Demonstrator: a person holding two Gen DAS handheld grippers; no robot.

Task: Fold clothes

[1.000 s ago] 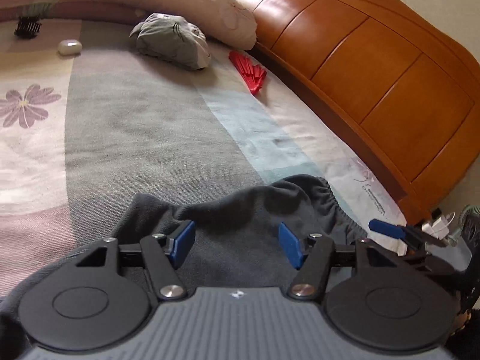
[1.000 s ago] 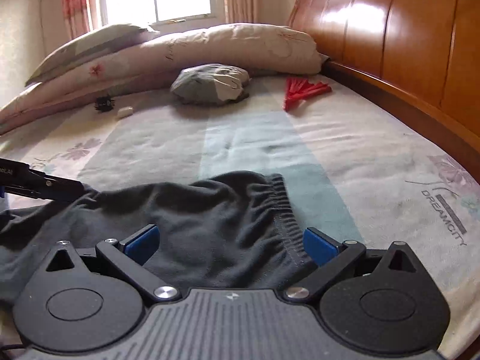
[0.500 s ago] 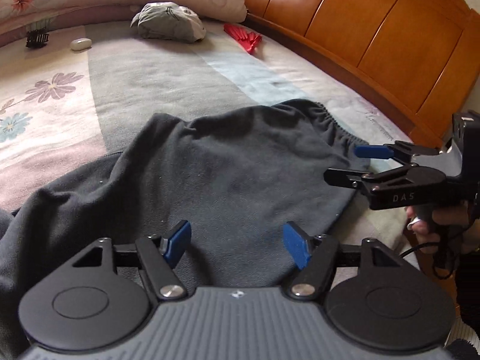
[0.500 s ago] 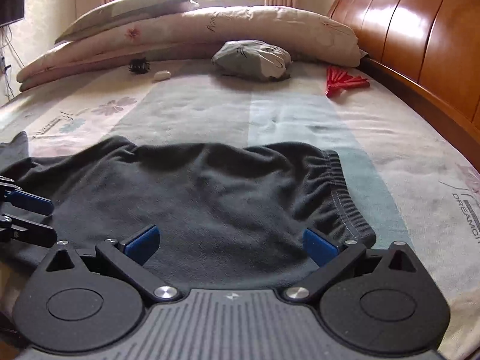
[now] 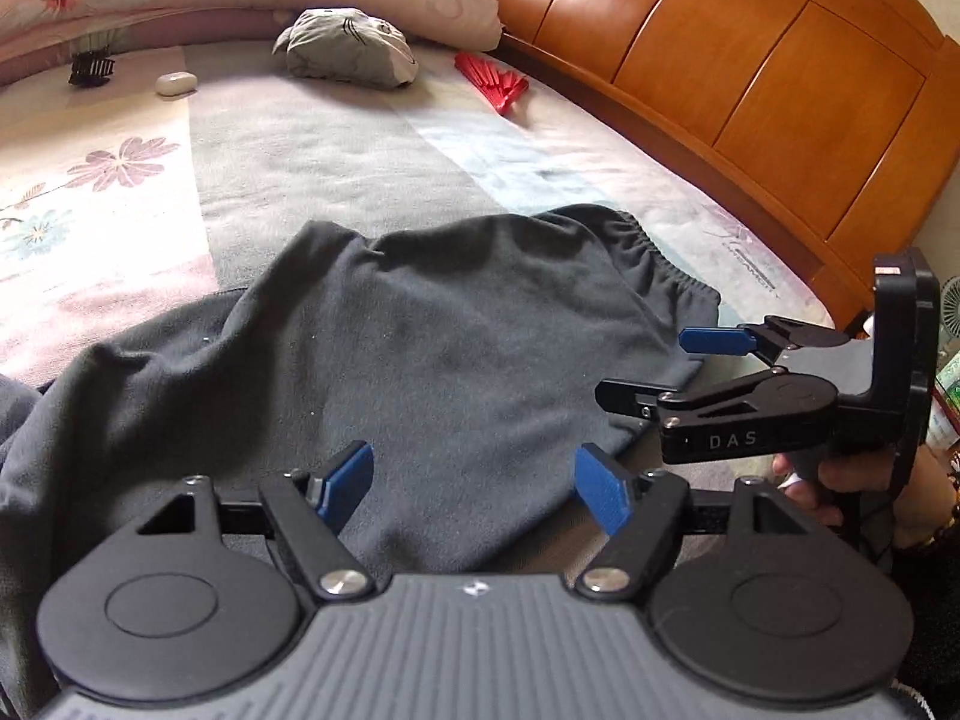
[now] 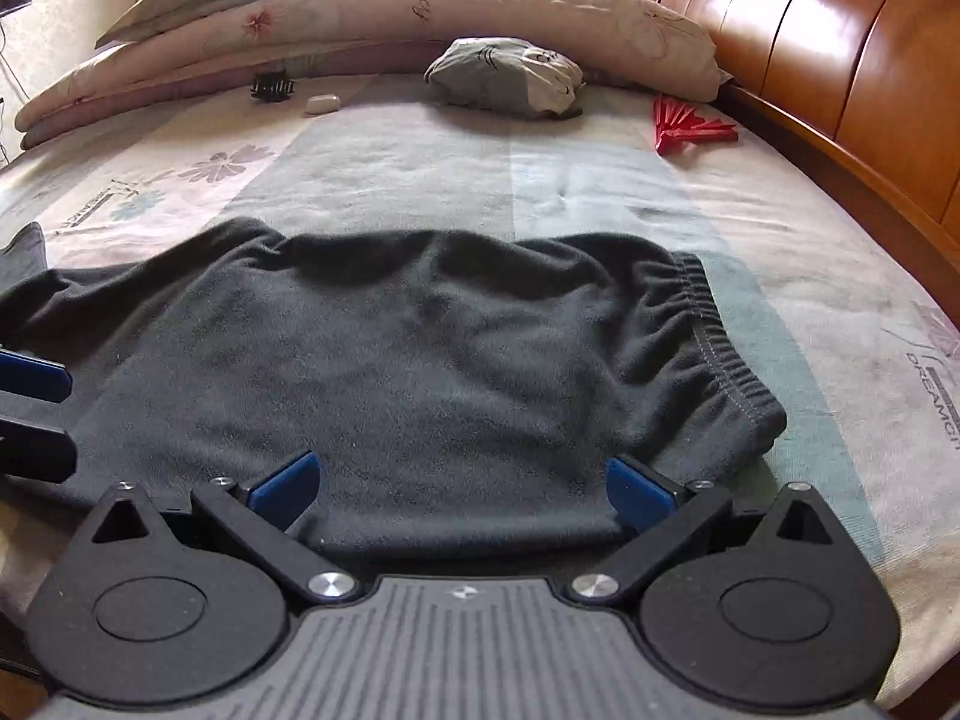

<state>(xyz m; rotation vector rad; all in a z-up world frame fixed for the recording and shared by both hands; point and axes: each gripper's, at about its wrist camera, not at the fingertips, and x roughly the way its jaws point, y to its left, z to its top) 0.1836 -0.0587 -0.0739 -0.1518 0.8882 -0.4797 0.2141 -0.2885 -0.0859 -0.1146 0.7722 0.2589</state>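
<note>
Fuzzy dk-grey trousers (image 6: 420, 360) w/ ribbed waistband; left tool (image 5: 474, 489) opening, right tool (image 6: 462, 489) apart.

"DAS" in pale capitals on the black body of the right gripper (image 5: 642, 369), at the right of the left wrist view. "DREAMCI…", cut off by the frame edge, printed in grey on the bedsheet (image 6: 936, 396) at the right edge of the right wrist view. Cursive lettering on the long pillow (image 6: 429, 3) at upper centre, too small to read.

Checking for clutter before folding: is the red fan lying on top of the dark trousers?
No, the red fan lies apart on the bedsheet near the headboard, far beyond the dark trousers.
</note>
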